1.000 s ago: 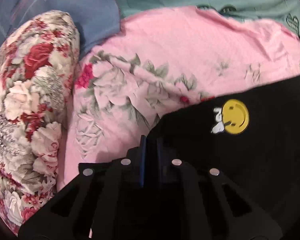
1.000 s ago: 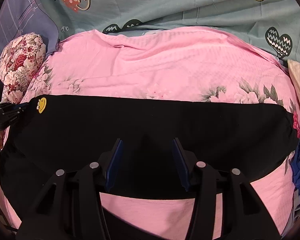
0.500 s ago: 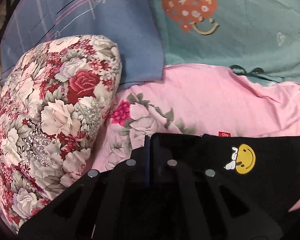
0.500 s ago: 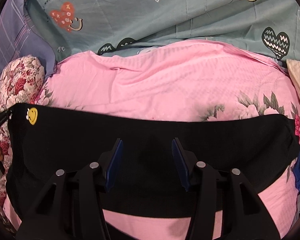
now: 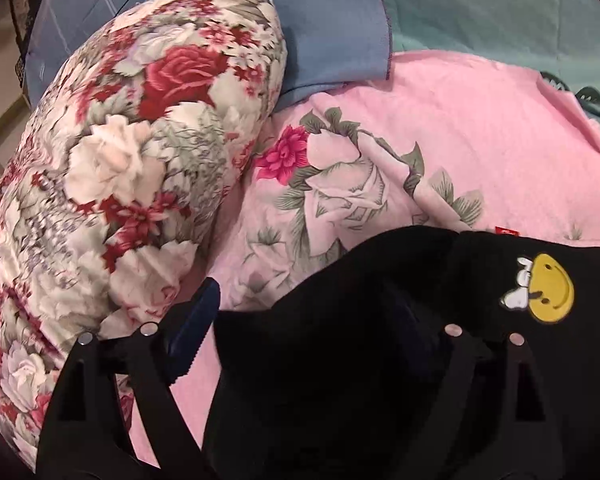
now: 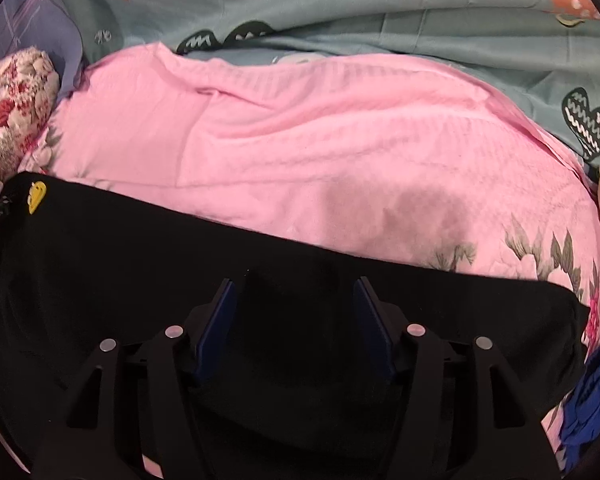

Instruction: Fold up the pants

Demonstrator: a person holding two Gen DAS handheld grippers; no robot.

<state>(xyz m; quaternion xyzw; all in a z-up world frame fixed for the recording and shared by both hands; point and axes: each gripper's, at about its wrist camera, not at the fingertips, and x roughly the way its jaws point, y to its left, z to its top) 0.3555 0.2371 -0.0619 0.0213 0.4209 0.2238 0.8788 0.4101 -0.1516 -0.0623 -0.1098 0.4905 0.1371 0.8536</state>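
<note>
Left wrist view: we see left gripper (image 5: 304, 320) jaws opening, wide apart; corner of black pants (image 5: 380, 340) lies between them, pads not pressing. Smiley patch (image 5: 550, 294) sits near that corner. Pants rest on pink floral sheet (image 5: 440, 128), beside floral pillow (image 5: 132, 160).

Right wrist view: we see right gripper (image 6: 296, 320) jaws opening, moderately wide, over pants (image 6: 140, 272), cloth between them; no grip visible. Pants spread across pink floral sheet (image 6: 340, 160); teal heart-print cover (image 6: 340, 0) behind.
</note>
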